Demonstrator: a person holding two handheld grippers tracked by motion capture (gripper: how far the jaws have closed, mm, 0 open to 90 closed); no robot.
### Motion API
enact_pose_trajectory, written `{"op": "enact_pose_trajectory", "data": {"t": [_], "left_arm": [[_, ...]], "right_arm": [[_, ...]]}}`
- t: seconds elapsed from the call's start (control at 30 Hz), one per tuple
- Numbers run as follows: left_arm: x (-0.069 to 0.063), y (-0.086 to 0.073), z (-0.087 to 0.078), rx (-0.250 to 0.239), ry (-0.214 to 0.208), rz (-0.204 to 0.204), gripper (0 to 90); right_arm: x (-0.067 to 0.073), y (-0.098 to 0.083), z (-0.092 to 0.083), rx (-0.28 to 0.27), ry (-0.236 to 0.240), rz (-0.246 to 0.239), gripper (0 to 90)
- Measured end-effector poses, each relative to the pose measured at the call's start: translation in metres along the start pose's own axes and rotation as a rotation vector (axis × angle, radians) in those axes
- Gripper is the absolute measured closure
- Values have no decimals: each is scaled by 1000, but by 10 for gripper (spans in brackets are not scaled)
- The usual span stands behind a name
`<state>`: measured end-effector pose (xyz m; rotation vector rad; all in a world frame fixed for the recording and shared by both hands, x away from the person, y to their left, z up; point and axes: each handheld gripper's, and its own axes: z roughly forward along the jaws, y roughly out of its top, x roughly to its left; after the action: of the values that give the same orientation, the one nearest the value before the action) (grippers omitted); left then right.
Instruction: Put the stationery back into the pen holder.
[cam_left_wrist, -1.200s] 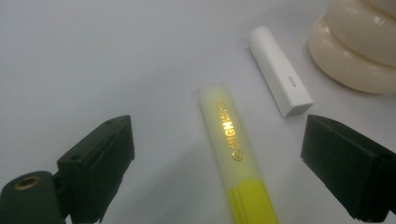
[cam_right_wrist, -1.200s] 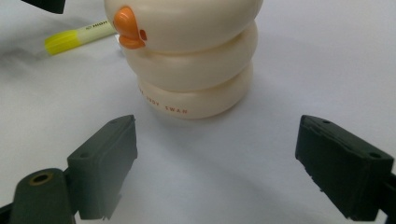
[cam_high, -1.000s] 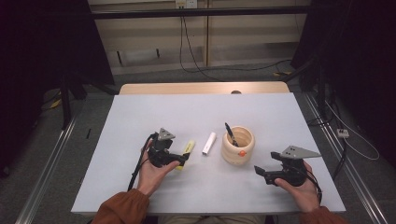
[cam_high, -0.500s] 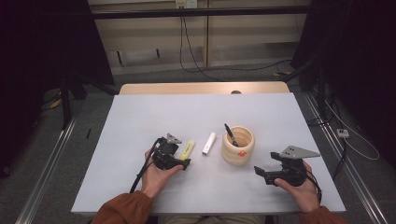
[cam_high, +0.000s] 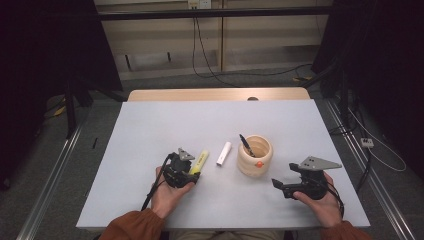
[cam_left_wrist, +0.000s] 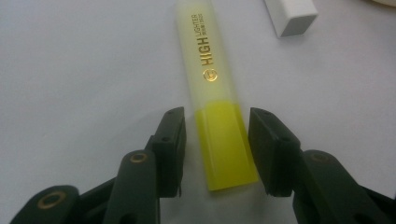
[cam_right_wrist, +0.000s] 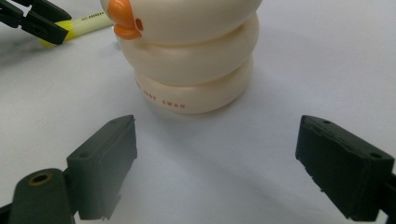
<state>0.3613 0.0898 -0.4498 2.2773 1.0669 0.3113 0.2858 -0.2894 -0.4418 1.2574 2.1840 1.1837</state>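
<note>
Cables (cam_high: 210, 60) trail over grey floor behind the pale grey table (cam_high: 165, 120).

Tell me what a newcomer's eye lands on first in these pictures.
The yellow highlighter grabs it first: it lies on the white table between the jaws of the left gripper, which have just been closing around its cap end, with slim gaps left on both sides. Next comes the cream ringed pen holder with its orange beak, right of a white eraser, facing the wide-open right gripper.

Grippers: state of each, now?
Left gripper: jaws just closing around the highlighter; small gaps remain, not gripping yet.
Right gripper: open, empty, facing the holder.
</note>
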Motion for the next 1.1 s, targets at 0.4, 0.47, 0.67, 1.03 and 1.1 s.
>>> {"op": "enact_pose_trajectory", "data": {"t": [0.4, 0.47, 0.67, 1.03, 1.1], "left_arm": [[5, 5, 0, 36, -43, -20, 672], [5, 6, 0, 38, -38, -2, 672], [11, 5, -3, 24, -72, -18, 673], [21, 4, -14, -20, -111, -11, 673], [23, 4, -17, -39, -114, -13, 673]], "right_arm": [[0, 0, 1, 6, 2, 0, 128], [0, 0, 1, 6, 4, 1, 128], [0, 0, 1, 6, 5, 0, 128], [1, 0, 2, 11, 8, -5, 126], [1, 0, 2, 11, 8, -6, 126]]}}
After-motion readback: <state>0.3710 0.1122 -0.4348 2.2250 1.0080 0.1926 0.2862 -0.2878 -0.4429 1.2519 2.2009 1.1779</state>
